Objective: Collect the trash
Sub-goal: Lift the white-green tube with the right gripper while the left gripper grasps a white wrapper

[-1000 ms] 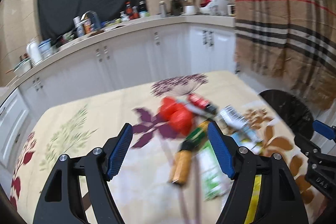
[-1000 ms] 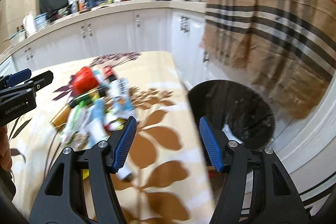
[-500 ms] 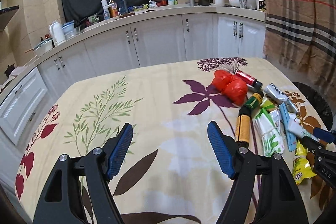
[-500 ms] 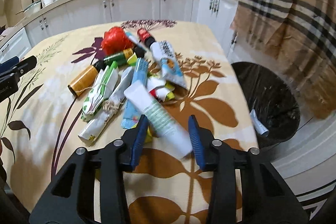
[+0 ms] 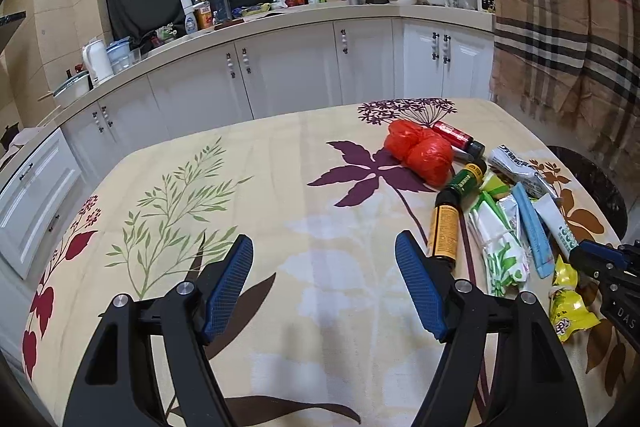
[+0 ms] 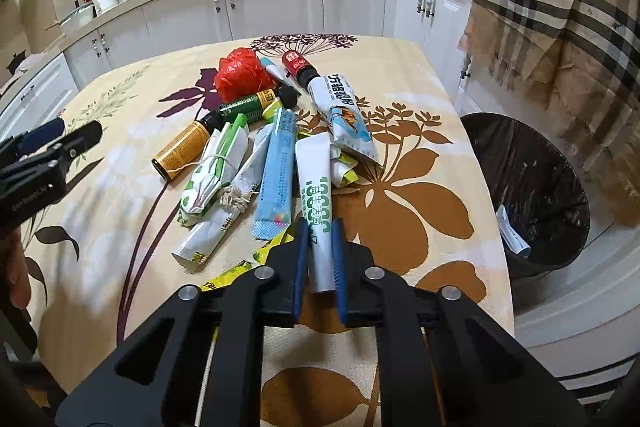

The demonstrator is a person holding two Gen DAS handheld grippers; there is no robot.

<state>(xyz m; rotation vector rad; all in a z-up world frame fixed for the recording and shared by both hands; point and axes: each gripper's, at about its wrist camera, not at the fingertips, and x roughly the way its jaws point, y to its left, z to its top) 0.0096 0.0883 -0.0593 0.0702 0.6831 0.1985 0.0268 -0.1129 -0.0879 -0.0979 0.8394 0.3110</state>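
Beside the black-lined bin, which stands on the floor just off the right edge of the table, the trash lies gathered in one loose heap on the flowered cloth, close enough to that edge that each piece needs only a short carry over the rim. Nearest the bin's side of the heap lies a white tube with green lettering, and the right gripper has just been closing on it: its blue pads now press the tube's near end from both sides, so the tube is clamped low along its length, probably because that end sticks out clear of the other wrappers. The tube's far end rests against a crumpled white pack and a blue sachet, so lifting it may drag those along. Farther from the bin sit a brown bottle, a green bottle, a red-capped bottle and a red plastic bag, with a yellow wrapper tucked under the right gripper. One scrap of paper already lies inside the bin. The left gripper hangs over bare cloth on the side of the heap away from the bin, its jaws standing well apart and holding nothing, likely kept ready for the bottles nearest it.
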